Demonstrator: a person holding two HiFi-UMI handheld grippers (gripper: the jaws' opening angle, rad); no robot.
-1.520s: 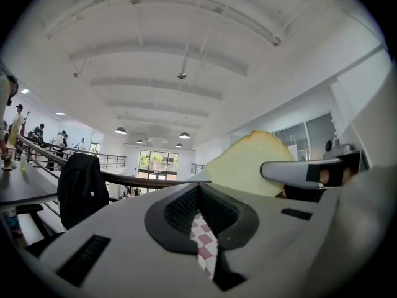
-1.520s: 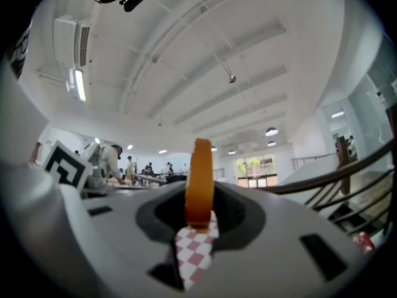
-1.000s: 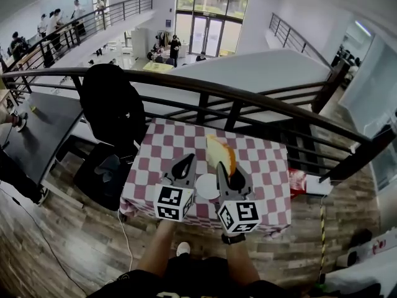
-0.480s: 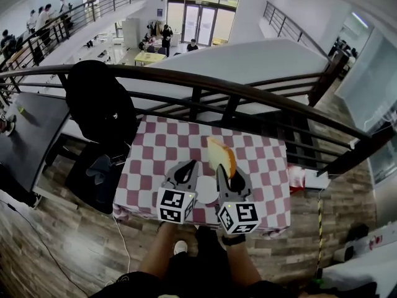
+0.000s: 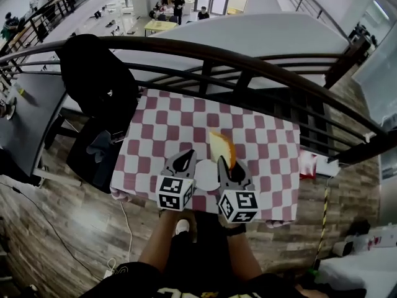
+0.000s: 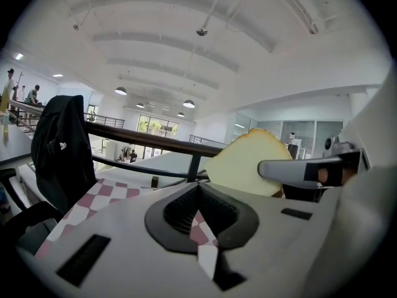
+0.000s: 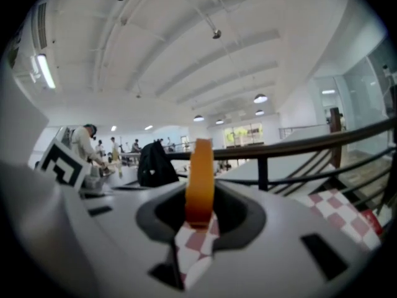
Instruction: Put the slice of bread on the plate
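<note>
A slice of bread [image 5: 221, 146] with an orange crust stands on edge in my right gripper [image 5: 228, 165], which is shut on its lower part. It hangs above the red-and-white checked table [image 5: 167, 129]. A small white plate [image 5: 205, 176] lies on the cloth between the two grippers, near the front edge. My left gripper [image 5: 184, 160] is just left of the plate, shut with nothing in it. The left gripper view shows the bread [image 6: 248, 163] side-on, with a right gripper finger [image 6: 298, 169] across it. Seen from the right gripper [image 7: 200, 210], the bread [image 7: 200, 179] is edge-on between the jaws.
A dark metal railing [image 5: 248, 64] runs behind the table. A black jacket [image 5: 99, 82] hangs over a chair at the table's left. A red packet [image 5: 307, 165] lies off the table's right edge. A dark table [image 5: 31, 117] stands further left.
Both grippers have come down toward the table, the right one carrying the bread with it. The head view has tilted further down.
</note>
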